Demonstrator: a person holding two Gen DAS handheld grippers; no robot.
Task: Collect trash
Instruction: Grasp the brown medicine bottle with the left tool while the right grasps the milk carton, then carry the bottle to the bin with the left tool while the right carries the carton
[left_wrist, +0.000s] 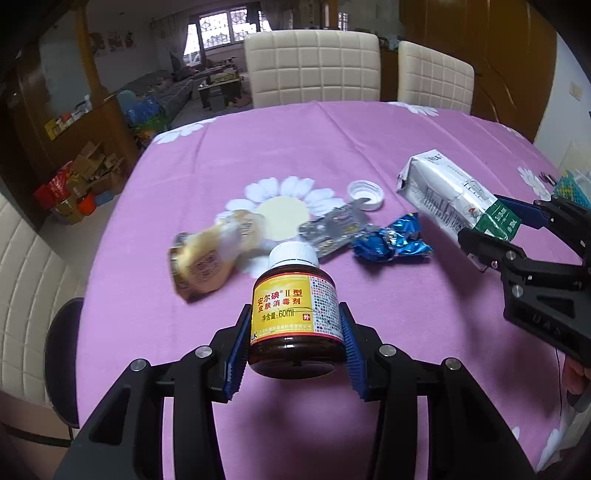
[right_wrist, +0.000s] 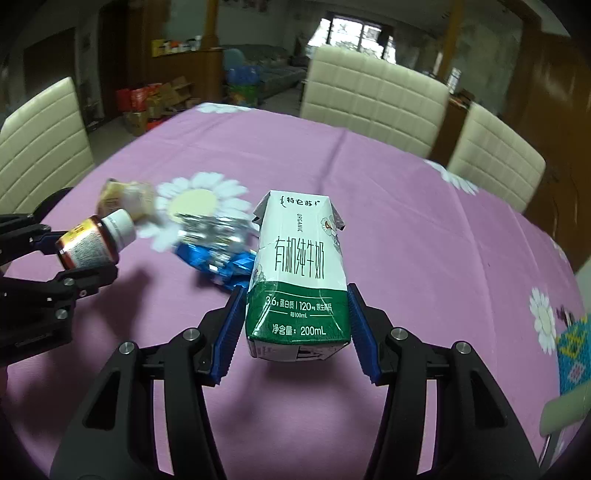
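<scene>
My left gripper (left_wrist: 294, 334) is shut on a brown bottle (left_wrist: 295, 317) with a yellow label and white cap, held above the purple tablecloth (left_wrist: 207, 177). My right gripper (right_wrist: 297, 325) is shut on a green and white milk carton (right_wrist: 299, 269), also held above the table. Each shows in the other view: the carton (left_wrist: 454, 195) at the right, the bottle (right_wrist: 92, 240) at the left. On the table lie a tan wrapper (left_wrist: 210, 258), a silver blister pack (left_wrist: 332, 229), a blue foil wrapper (left_wrist: 391, 240) and a white cap (left_wrist: 365, 194).
Cream padded chairs (left_wrist: 314, 66) stand at the far side of the table, another (right_wrist: 40, 140) at the left. A blue patterned thing (right_wrist: 572, 354) sits at the table's right edge. Boxes (left_wrist: 81, 184) clutter the floor at the left.
</scene>
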